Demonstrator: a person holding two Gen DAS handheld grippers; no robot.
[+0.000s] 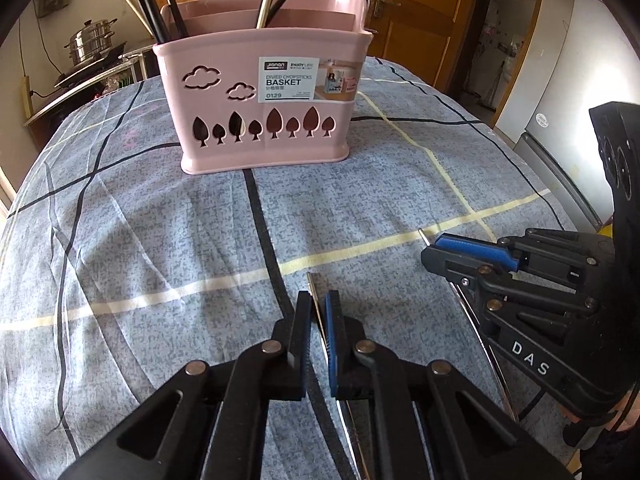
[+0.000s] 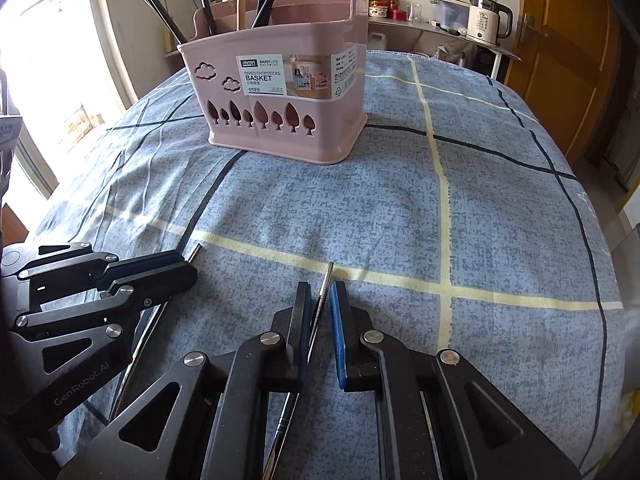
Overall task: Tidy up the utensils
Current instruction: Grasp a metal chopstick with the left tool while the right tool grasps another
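A pink chopsticks basket stands upright on the blue checked cloth, with several chopsticks and utensil handles sticking out of its back compartments; it also shows in the right wrist view. My left gripper is shut on a thin metal utensil handle just above the cloth. My right gripper is nearly shut around another thin metal utensil, which rests against its left pad. Each gripper shows in the other's view, the right one and the left one.
The table is covered by a blue checked cloth. A steel pot stands on a stove at far left. A shelf with a white kettle and jars, a wooden door and a fridge lie beyond the table.
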